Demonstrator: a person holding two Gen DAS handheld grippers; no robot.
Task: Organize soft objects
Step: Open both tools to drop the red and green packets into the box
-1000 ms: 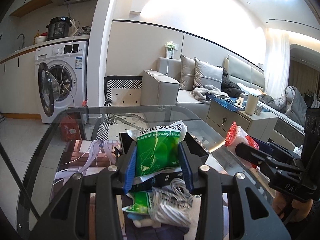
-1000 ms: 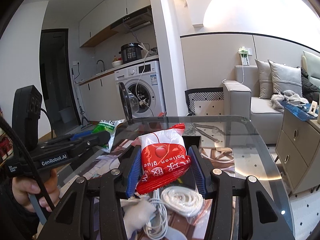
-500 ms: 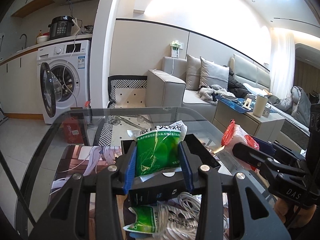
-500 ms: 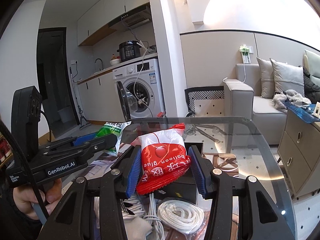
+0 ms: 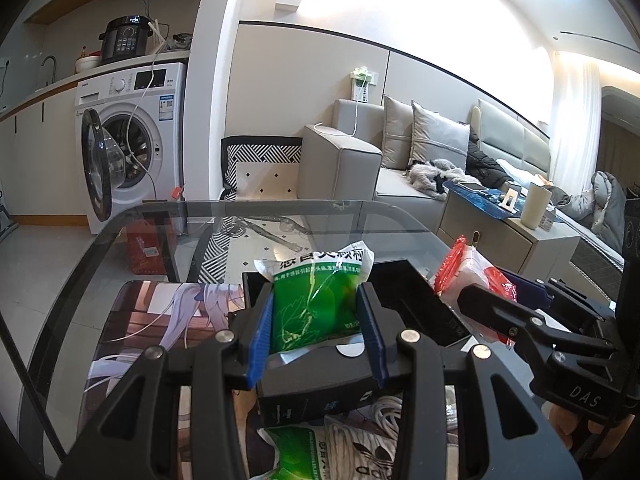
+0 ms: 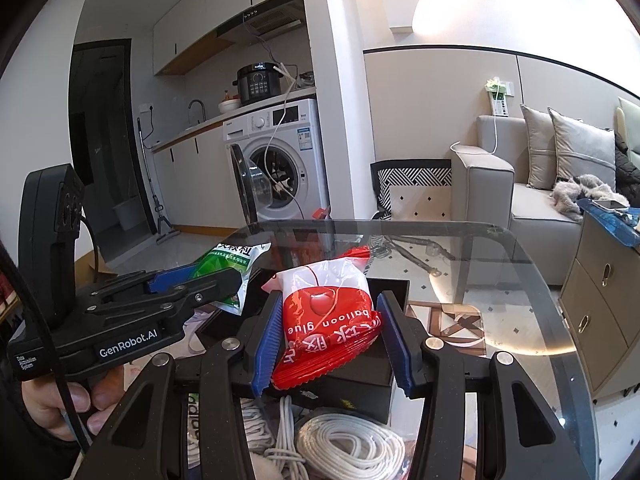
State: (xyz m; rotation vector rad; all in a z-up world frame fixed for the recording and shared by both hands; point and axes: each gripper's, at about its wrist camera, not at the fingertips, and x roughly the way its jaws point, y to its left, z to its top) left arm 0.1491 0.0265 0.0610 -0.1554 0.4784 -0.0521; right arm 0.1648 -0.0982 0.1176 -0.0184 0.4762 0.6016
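Note:
My left gripper [image 5: 316,328] is shut on a green packet [image 5: 316,300] and holds it over the open black box [image 5: 404,304] on the glass table [image 5: 120,248]. My right gripper [image 6: 330,336] is shut on a red and white balloon-glue packet [image 6: 326,316], held over the same black box [image 6: 360,372]. The right gripper also shows at the right of the left wrist view [image 5: 512,296], and the left gripper at the left of the right wrist view [image 6: 224,278]. A second green packet [image 5: 296,452] and coiled white cables [image 6: 344,444] lie in front of the box.
A printed desk mat [image 5: 160,320] covers the table's near left. A washing machine [image 5: 132,136] with its door open stands beyond the table, a grey sofa [image 5: 384,168] to the right, and a drawer cabinet [image 6: 600,304] beside the table's right edge.
Both grippers have moved forward with their packets, from above the pile of cables and packets to above the black box. Both grips have stayed the same.

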